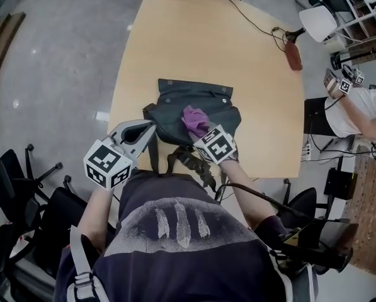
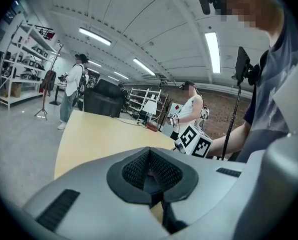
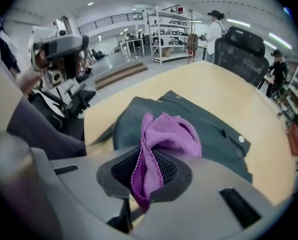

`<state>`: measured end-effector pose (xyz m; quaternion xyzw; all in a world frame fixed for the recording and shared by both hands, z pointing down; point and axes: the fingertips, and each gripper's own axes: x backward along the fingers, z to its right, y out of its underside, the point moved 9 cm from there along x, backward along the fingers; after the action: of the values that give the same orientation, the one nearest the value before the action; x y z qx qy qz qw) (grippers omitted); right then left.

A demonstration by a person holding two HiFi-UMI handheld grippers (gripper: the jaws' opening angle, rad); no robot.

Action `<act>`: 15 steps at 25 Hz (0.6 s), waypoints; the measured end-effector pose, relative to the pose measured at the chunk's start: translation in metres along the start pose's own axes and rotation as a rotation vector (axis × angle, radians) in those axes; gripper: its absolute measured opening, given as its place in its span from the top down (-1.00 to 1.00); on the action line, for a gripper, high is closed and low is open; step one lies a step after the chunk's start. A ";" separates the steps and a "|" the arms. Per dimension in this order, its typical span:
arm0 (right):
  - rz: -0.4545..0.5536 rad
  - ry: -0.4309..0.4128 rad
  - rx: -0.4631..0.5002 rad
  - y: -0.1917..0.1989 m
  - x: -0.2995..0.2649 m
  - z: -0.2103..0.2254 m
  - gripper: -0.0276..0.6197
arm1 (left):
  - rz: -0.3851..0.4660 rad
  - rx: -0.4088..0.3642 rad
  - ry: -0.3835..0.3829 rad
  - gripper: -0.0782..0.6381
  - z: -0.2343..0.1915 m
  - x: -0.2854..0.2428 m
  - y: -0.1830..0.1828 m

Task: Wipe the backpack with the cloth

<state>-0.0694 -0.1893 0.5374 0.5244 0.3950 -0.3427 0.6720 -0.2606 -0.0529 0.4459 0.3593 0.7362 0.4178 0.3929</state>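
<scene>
A dark grey-green backpack (image 1: 175, 102) lies flat on the wooden table (image 1: 194, 36) near its front edge, straps hanging toward me. A purple cloth (image 1: 195, 119) rests bunched on its right half. My right gripper (image 1: 199, 132) is shut on that cloth (image 3: 168, 134), which spills out between the pads over the backpack (image 3: 213, 131). My left gripper (image 1: 148, 128) sits at the backpack's left corner. In the left gripper view its jaws (image 2: 151, 181) are closed with a dark piece of the bag pinched low between them; the backpack itself is hidden below.
A black cable and a brown oblong object (image 1: 293, 55) lie at the table's far right. A seated person (image 1: 364, 109) is off the right edge. Black office chairs (image 1: 11, 187) stand at my left. Shelving and standing people (image 2: 71, 91) are beyond the table.
</scene>
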 end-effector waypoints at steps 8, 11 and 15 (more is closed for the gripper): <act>0.118 -0.533 -0.048 -0.044 -0.019 -0.058 0.82 | 0.025 0.017 -0.034 0.76 -0.009 0.014 -0.003; 0.184 -0.717 -0.084 -0.056 -0.025 -0.077 0.82 | 0.026 0.042 -0.075 0.76 -0.012 0.020 0.002; 0.356 -0.841 -0.365 -0.078 -0.031 -0.062 0.82 | 0.055 0.036 -0.134 0.76 -0.019 0.036 -0.002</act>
<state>-0.1627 -0.1443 0.5225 0.2736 0.0474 -0.3297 0.9023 -0.2932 -0.0297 0.4405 0.4137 0.7055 0.3903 0.4229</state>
